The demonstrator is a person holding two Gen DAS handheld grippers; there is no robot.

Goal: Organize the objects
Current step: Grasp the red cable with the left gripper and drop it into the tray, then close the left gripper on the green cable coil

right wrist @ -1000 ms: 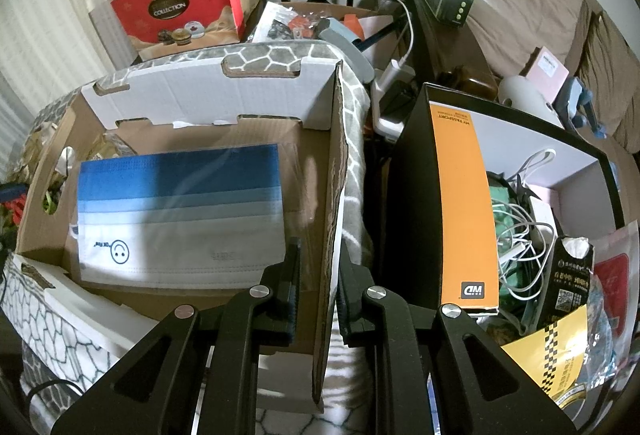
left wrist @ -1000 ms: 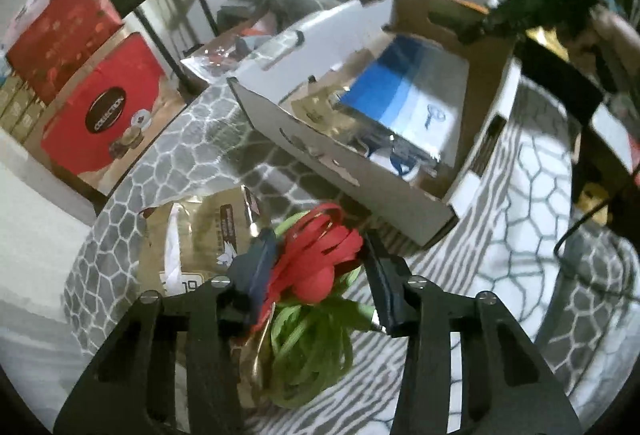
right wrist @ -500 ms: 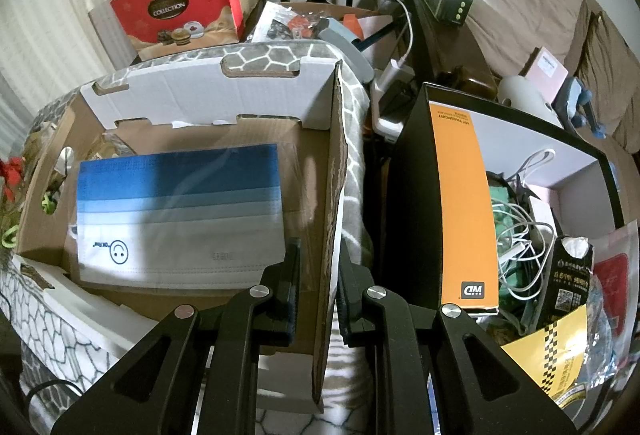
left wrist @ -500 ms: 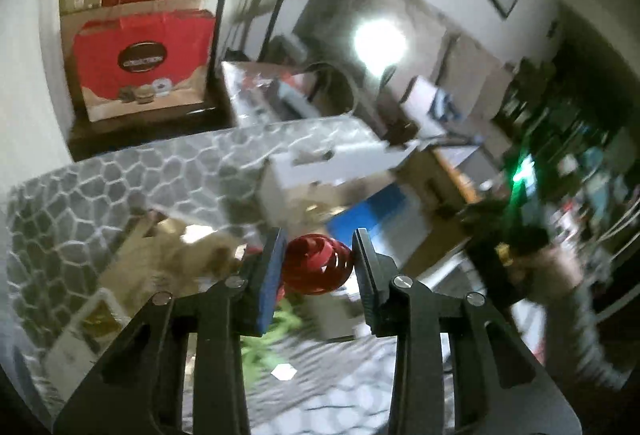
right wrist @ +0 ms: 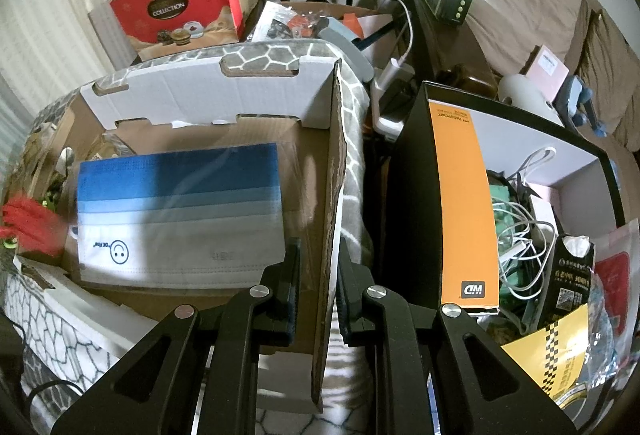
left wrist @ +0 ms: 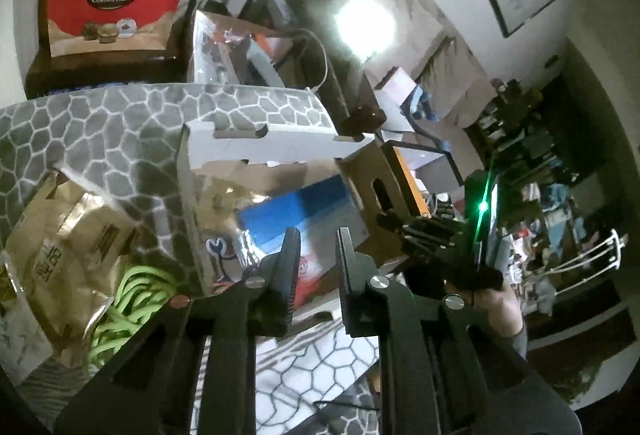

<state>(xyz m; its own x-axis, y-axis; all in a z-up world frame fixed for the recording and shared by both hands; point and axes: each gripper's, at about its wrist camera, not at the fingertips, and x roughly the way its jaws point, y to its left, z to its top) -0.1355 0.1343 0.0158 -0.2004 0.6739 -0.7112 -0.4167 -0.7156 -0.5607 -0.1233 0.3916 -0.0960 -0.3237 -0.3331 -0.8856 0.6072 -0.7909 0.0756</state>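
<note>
Left tongs (left wrist: pixel 317 239): jaws have just been closing and now stand at a narrow gap. Nothing shows between them; blue pack visible through the gap.
Right tongs (right wrist: pixel 316 255): clenched on the right-hand wall of the open white-and-brown cardboard box (right wrist: pixel 334 175), one pad inside, one outside.

Task item: red fringed paper ornament (right wrist: pixel 30 223), right wrist view only, at 9 o'clock. It sits at the box's left end, beside the pack's left edge.
- Motion-blurred and cut by the frame edge, so long axis and heading are unreadable.
- Can't tell whether it lies inside the box, on the wall or in the air.

Counts:
- 1 cardboard box, long axis 9-to-3 in the right view.
- 1 clear-wrapped pack of blue-to-white face masks (right wrist: pixel 180 211), flat in the box, long axis 9-to-3, smiley print at its 7 o'clock corner.
- 1 bundle of lime-green strands (left wrist: pixel 128 299), at 8 o'clock in the left view, lying against 1 crinkled gold foil pouch (left wrist: pixel 60 235).
- 1 black open box (right wrist: pixel 408 195) at 3 o'clock of the cardboard box, holding 1 orange sleeve (right wrist: pixel 460 195), standing on end, and a tangle of white cables.

Box, pouch and strands rest on grey honeycomb-pattern cloth (left wrist: pixel 100 123).

Hard to read: the left view is dim and smeared; the dark shape at 3 o'clock with a green light is unclear.
</note>
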